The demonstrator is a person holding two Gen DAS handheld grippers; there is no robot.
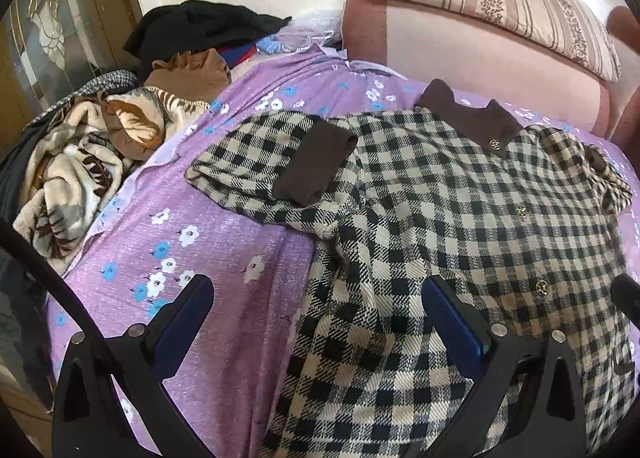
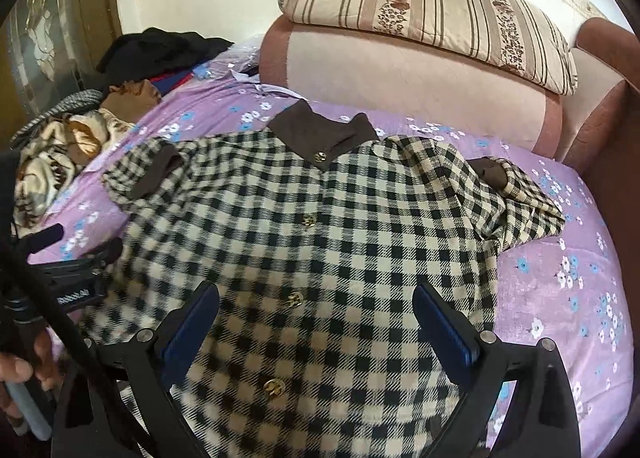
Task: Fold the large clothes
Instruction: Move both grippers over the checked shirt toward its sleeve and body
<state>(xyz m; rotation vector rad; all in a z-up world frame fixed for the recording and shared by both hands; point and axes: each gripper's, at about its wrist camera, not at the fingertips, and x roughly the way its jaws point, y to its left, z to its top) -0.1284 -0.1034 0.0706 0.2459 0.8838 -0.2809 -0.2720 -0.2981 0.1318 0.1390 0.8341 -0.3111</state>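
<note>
A black-and-cream checked coat (image 1: 440, 218) with a brown collar (image 1: 468, 114), brown cuffs and gold buttons lies front up on the purple flowered bedsheet (image 1: 208, 242). It also shows in the right wrist view (image 2: 320, 226). Its left sleeve (image 1: 272, 162) is folded in across the shoulder. Its right sleeve (image 2: 516, 198) is bent, cuff toward the collar. My left gripper (image 1: 316, 306) is open and empty above the coat's left edge. My right gripper (image 2: 316, 310) is open and empty above the button row. The left gripper also shows in the right wrist view (image 2: 76, 254).
A pile of blankets and clothes (image 1: 88, 154) lies at the left edge of the bed, with black clothing (image 1: 200, 30) behind it. A pink headboard (image 2: 400, 70) with a striped pillow (image 2: 432, 10) stands at the back. A wooden cabinet (image 1: 48, 38) is at the far left.
</note>
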